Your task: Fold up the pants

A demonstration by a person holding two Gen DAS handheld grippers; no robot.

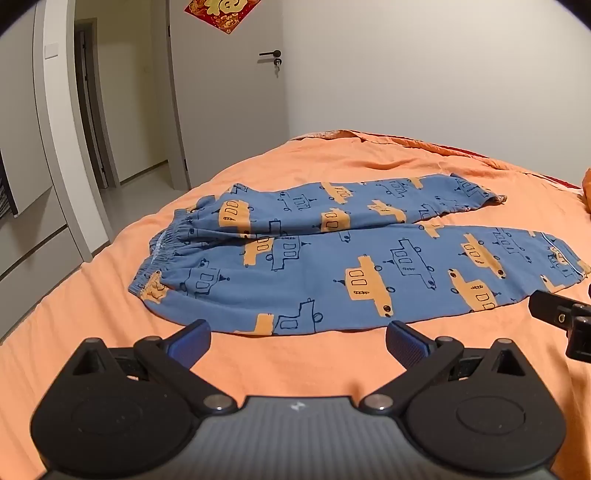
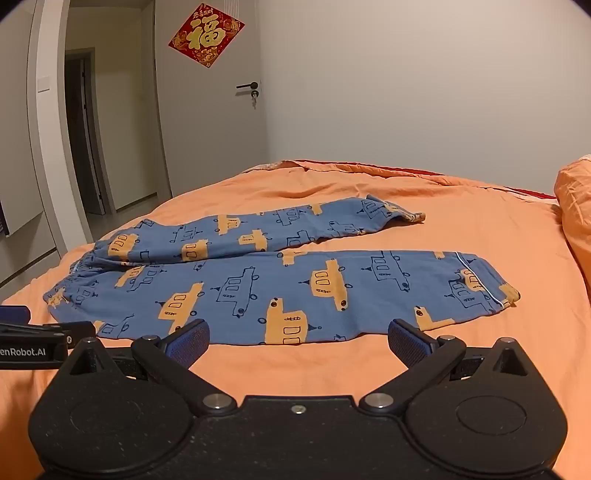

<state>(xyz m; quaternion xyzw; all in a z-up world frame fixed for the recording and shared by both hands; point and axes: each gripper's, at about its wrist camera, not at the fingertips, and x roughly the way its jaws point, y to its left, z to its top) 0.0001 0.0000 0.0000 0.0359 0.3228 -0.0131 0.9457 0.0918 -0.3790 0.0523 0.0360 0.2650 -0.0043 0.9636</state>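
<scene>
Both grippers hover low over the orange bed sheet. On the left gripper the fingers stand wide apart with nothing between them, and the right gripper is the same. Just beyond them the blue pants lie flat on the sheet, waistband to the left, legs to the right.

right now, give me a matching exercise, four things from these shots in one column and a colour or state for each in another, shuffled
Things:
1. pants
2. bedsheet
3. door decoration
4. left tool

Colour or state:
A. red with a gold character
B. plain orange
C. open, holding nothing
D. blue with orange vehicle print, lying flat and unfolded

Pairs: 1-D, 2-B, 3-A, 4-C
</scene>
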